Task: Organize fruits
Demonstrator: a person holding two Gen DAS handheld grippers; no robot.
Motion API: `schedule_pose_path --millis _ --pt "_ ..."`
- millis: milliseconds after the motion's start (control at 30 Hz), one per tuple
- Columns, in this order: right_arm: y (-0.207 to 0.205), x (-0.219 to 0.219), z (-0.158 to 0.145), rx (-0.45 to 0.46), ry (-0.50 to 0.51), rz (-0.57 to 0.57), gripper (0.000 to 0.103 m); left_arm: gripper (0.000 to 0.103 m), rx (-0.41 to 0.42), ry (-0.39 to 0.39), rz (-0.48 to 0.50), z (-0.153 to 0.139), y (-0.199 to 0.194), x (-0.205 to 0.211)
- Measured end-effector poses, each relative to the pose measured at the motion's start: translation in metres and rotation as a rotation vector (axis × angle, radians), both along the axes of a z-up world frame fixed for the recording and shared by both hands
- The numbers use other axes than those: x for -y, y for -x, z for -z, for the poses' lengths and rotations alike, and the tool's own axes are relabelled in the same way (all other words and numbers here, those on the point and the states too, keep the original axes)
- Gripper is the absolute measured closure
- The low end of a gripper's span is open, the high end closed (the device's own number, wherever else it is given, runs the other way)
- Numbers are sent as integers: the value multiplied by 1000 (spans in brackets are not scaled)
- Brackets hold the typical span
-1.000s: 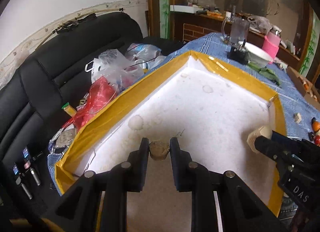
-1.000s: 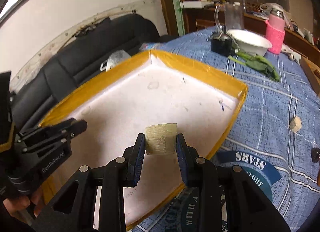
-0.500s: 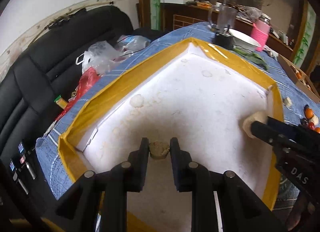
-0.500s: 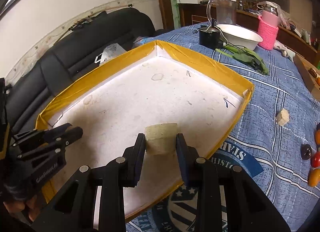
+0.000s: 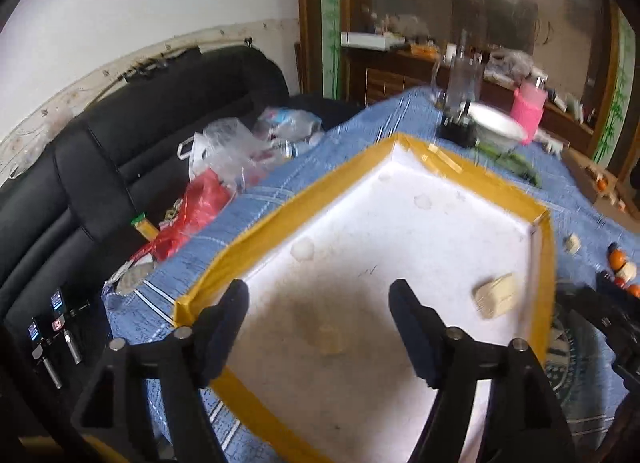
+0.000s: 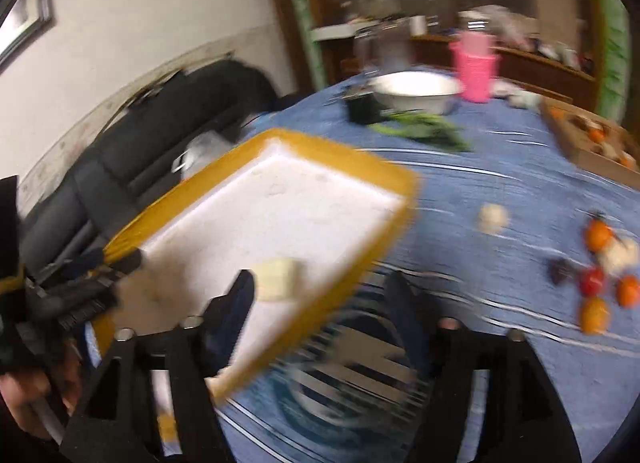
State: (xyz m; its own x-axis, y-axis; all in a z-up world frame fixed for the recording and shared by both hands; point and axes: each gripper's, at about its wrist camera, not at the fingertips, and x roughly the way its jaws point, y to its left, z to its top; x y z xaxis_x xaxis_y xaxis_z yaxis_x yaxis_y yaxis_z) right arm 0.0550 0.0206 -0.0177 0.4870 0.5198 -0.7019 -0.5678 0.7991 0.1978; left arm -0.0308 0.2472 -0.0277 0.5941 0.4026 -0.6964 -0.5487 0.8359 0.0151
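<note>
A white foam tray with a yellow taped rim (image 5: 496, 183) (image 6: 384, 171) lies on the blue tablecloth. My left gripper (image 5: 318, 297) is open above the tray's near part; a small tan piece (image 5: 330, 339) lies blurred on the tray floor under it. A pale beige block (image 5: 496, 297) (image 6: 278, 277) lies in the tray near its right rim. My right gripper (image 6: 322, 289) is open and empty over the tray's near right edge, the block just by its left finger. Small orange and red fruits (image 6: 600, 287) (image 5: 622, 267) lie on the cloth to the right.
A white bowl (image 6: 414, 91), a pink cup (image 6: 476, 63), green vegetables (image 6: 424, 129) and a glass jug (image 5: 462, 79) stand at the table's far end. A loose pale piece (image 6: 494, 217) lies on the cloth. A wooden box (image 6: 588, 139) sits far right. A black sofa with plastic bags (image 5: 224, 155) is left.
Both grippers have opened and let go of their pieces, which now lie in the tray. The right gripper has swung right, toward the fruits; both views are blurred by motion.
</note>
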Motion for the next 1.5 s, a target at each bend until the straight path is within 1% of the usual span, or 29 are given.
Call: schedule_pose_path --millis 33,133,167,200,300,467,567,733,833,933,1067,1267,1500 --pt "1 15 -1 9 5 33 23 24 23 -3 1 -5 2 4" --pt "-1 63 -3 0 1 136 20 18 79 -7 15 -16 4 21" --pt "-1 77 -3 -5 -8 160 20 16 92 -3 27 -19 3 28" --pt "0 90 -3 -8 -15 188 17 14 101 8 49 -21 0 36" --pt "-1 130 -4 -1 -35 279 15 14 73 26 136 -21 -13 67" --pt "-2 175 -4 -18 -95 380 14 14 41 -14 268 -18 -26 115" --pt "-1 193 -3 -16 -105 414 14 14 21 -25 317 -16 -34 136" --pt "6 213 -3 -1 -97 427 14 14 13 -13 350 -14 -49 159" --pt "7 219 -5 12 -87 427 14 14 11 -2 365 -11 -55 171" --pt "7 225 -9 27 -93 428 14 14 4 -7 382 -8 -64 181" --pt "4 230 -8 25 -102 433 14 13 0 1 396 -6 -73 191" --pt "2 238 -5 10 -116 439 14 13 -2 12 406 -2 -81 201" --pt "0 244 -5 9 -156 429 14 13 6 3 379 -6 -83 204"
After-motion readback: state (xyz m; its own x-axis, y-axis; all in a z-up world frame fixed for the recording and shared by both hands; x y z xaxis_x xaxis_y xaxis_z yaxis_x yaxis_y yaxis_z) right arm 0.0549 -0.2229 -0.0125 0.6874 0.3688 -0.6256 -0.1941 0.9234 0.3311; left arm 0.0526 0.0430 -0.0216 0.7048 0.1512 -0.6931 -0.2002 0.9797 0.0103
